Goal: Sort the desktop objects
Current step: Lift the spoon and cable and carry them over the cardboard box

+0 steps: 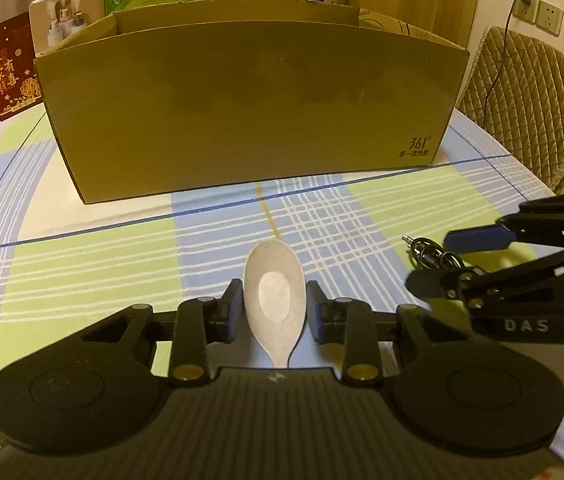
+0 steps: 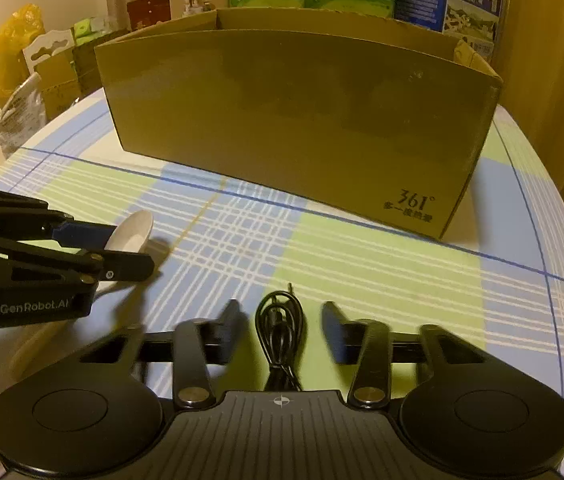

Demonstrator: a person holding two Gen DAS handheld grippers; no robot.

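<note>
Counting: 1 spoon (image 1: 274,300), 1 cable coil (image 2: 279,326), both in front of 1 cardboard box (image 1: 249,108). Left gripper (image 1: 273,306) clamped on spoon. Right gripper (image 2: 284,326) straddled cable w/ gaps, pads not touching.

1. I can't see inside the cardboard box (image 1: 249,108); its near wall blocks the interior in both views.
2. The spoon (image 1: 273,300) handle disappears under my left gripper (image 1: 273,308) body.
3. The black cable (image 2: 279,328) runs beneath my right gripper (image 2: 282,328), its end hidden.
4. The right gripper's fingers (image 2: 233,320) are motion-blurred, so I can't tell pad contact.
5. The milk carton (image 2: 474,4) is cropped at top.
</note>
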